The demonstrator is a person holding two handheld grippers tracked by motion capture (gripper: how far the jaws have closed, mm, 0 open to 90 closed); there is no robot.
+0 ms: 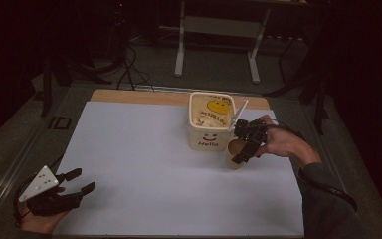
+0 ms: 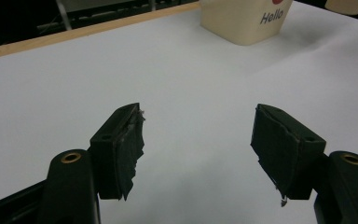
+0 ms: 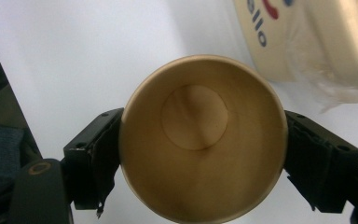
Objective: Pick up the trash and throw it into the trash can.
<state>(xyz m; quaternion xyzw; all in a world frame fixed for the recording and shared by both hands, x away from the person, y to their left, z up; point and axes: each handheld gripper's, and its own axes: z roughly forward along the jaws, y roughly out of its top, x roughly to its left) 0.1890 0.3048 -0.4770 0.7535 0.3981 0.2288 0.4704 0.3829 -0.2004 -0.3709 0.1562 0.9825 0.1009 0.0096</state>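
Right gripper was clamped on a brown paper cup, one jaw pressed to each side of the cup's wall, as the right gripper view showed with the cup looked into from above and seemingly empty. The cup stood on, or just above, the white table, just beside the front right corner of a cream tub printed with a smile and "Hello". A white stick leaned out of the tub's right rim. Left gripper rested near the table's front left corner, jaws wide apart and holding nothing, well apart from the tub.

I judged the step to be carrying or placing the cup beside the tub. The next move probably called for keeping the cup upright and the squeeze gentle, since thin paper walls buckle easily.
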